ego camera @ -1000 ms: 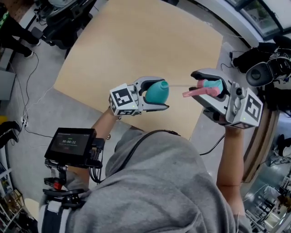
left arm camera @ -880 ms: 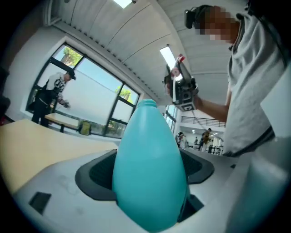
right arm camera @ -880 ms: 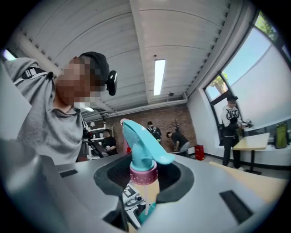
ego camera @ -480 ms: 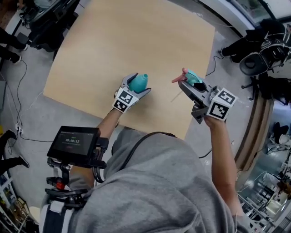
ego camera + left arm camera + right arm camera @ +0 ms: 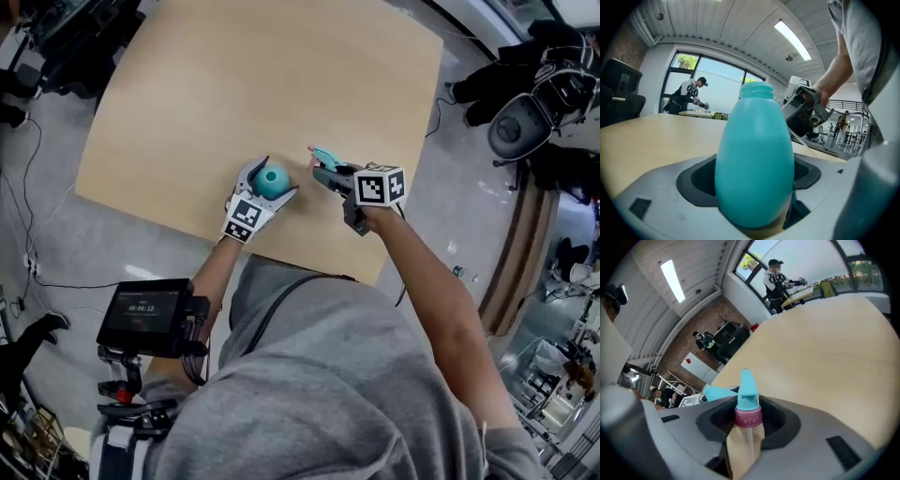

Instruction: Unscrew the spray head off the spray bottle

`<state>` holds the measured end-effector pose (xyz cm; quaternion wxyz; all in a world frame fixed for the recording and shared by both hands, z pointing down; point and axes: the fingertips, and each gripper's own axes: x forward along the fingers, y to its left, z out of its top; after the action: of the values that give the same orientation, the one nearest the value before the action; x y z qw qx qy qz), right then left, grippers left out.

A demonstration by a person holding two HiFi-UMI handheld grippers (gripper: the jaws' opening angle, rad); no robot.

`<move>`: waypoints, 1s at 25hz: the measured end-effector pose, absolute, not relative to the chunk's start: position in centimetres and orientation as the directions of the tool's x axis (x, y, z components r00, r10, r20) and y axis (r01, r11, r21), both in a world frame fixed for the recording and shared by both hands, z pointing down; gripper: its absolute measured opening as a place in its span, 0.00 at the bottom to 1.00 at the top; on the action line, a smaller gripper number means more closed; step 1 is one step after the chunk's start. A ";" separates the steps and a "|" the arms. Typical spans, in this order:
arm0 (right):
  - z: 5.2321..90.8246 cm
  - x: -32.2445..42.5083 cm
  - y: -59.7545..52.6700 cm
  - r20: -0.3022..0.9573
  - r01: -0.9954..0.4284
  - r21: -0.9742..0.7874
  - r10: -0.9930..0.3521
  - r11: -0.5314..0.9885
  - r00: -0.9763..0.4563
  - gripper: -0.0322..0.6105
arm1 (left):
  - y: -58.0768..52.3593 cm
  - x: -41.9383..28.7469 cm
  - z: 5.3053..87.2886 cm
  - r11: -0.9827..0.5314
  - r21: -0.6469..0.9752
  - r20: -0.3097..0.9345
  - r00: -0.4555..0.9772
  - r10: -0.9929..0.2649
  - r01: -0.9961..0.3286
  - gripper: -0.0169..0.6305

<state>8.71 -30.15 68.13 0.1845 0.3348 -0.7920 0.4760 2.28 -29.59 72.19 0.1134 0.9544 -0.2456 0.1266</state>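
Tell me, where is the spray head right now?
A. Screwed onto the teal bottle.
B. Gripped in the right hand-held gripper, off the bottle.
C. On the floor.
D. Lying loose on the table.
B: the spray head is clamped in the right hand-held gripper, while the teal bottle, its neck bare, sits in the left hand-held gripper.

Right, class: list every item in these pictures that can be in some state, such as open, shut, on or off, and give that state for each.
left gripper: shut on the spray bottle.
right gripper: shut on the spray head.
spray bottle: head off, neck open.
spray head: detached from the bottle, gripped at its pink collar.
screen: lit, showing figures.
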 end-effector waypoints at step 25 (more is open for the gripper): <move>66.7 23.3 -30.1 0.638 -0.866 -0.501 -0.672 0.010 -0.377 0.45 | -29.2 10.4 65.5 -0.962 0.134 0.113 0.968 -0.222 -0.237 0.67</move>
<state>23.27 -30.06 66.73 0.1095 0.5475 -0.7022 0.4419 10.42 -29.21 65.45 0.0734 0.9893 -0.1160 0.0488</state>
